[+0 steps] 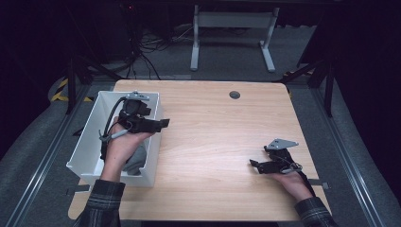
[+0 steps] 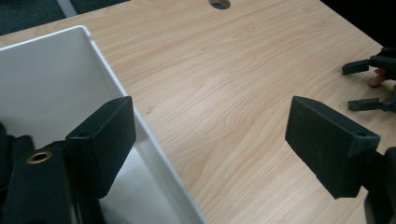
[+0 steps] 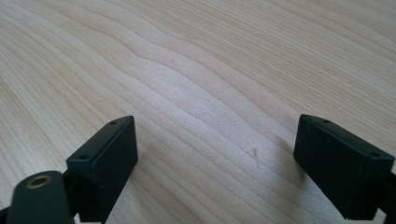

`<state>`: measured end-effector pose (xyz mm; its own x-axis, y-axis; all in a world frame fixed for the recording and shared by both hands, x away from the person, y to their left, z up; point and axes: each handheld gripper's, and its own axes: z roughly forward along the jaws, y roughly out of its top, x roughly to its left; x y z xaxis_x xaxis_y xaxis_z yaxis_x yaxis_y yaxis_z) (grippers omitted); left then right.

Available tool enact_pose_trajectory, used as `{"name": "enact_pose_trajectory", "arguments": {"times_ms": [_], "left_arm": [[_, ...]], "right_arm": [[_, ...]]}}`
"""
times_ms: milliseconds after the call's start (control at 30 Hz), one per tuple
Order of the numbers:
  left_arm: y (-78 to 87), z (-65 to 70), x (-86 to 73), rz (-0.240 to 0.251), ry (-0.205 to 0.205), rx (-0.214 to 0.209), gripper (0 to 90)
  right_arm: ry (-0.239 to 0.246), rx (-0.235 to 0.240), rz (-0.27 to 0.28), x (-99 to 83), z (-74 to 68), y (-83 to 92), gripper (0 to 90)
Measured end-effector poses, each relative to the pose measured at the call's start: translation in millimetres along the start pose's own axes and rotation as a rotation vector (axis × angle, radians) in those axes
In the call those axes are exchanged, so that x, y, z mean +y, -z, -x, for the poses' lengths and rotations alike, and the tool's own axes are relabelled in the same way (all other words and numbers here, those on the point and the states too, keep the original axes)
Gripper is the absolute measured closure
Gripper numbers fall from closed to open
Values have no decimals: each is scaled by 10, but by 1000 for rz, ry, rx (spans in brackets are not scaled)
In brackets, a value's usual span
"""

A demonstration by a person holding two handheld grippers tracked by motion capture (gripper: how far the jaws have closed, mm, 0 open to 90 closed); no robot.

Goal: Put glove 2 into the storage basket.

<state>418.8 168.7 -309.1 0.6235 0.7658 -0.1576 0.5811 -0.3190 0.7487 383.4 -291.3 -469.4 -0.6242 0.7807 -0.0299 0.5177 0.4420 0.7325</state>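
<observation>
Left jaws: your left gripper (image 1: 158, 124) has its jaws spread wide with nothing between them; in the left gripper view the two black pads (image 2: 100, 140) stand far apart, one over the bin's near wall and one over bare wood.
Right jaws: your right gripper (image 1: 255, 164) is likewise released, jaws wide; in the right gripper view only wood grain lies between its pads (image 3: 109, 156).
Left hand: your left hand (image 1: 124, 142) is over the white bin (image 1: 90, 137), holding the gripper level, its tips pointing right, just past the bin's right wall and over the table.
Right hand: your right hand (image 1: 289, 178) rests at the table's near right corner, its gripper pointing left across the wood, low to the surface.
White bin: it sits on the left edge of the wooden table (image 1: 213, 142), turned slightly askew, open at the top, with its near left corner overhanging the table's edge.
Grey cloth: a crumpled grey cloth (image 1: 137, 158) lies inside the bin at its near right corner, just below your left hand; neither gripper touches it.
Table hole: a round cable grommet (image 1: 234, 94) sits near the far edge, well away from both grippers.
Spacing: the two grippers are well apart, with open wood between them.
</observation>
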Motion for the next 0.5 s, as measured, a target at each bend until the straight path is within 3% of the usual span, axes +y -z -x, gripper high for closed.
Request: {"name": "enact_pose_trajectory", "arguments": {"times_ms": [500], "left_arm": [[-345, 406, 8, -26, -70, -85, 171]], "right_arm": [[1, 0, 0, 0, 0, -1, 138]]}}
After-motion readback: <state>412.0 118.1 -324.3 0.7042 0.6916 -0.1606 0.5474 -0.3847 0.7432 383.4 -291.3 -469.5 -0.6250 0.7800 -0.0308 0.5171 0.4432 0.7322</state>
